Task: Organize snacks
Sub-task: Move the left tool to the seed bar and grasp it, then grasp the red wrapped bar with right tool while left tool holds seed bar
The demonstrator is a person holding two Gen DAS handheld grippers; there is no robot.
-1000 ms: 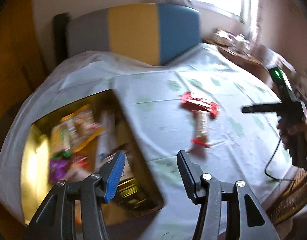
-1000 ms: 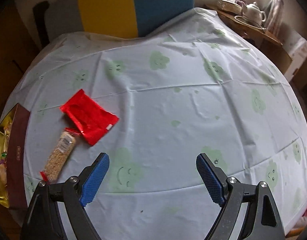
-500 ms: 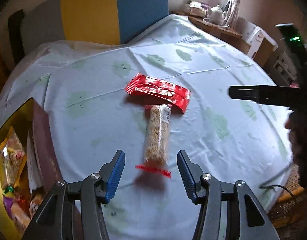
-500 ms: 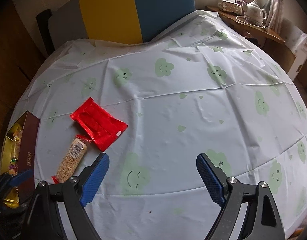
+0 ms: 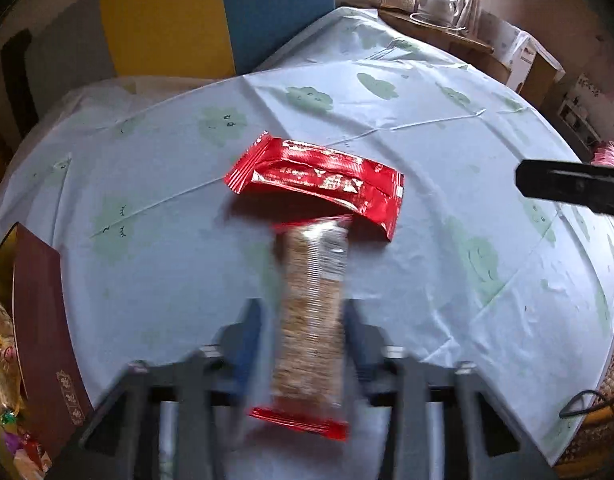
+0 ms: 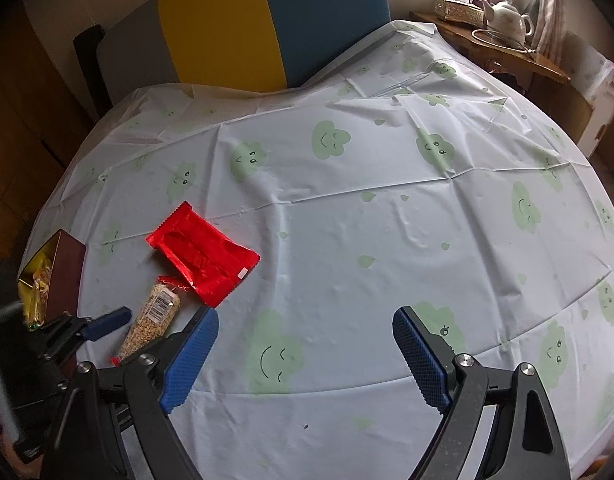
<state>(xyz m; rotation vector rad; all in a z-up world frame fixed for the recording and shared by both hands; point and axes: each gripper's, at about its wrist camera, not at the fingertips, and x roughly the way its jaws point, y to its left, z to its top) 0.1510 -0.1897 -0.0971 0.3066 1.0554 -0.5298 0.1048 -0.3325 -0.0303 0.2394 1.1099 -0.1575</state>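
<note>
Cereal bar [image 5: 311, 320] between left gripper [image 5: 303, 344] fingers [image 5: 247, 336].

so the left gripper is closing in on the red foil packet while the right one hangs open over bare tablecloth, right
Not quite. The left gripper straddles the clear grain bar, not the red foil packet, which lies beyond it; the left wrist view shows this. The right gripper does hang open over the tablecloth.

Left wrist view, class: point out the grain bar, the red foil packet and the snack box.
grain bar [image 5: 313, 320], left wrist view, middle of its clear wrapper.
red foil packet [image 5: 319, 178], left wrist view, centre of its printed face.
snack box [image 5: 43, 320], left wrist view, its maroon side wall.
</note>
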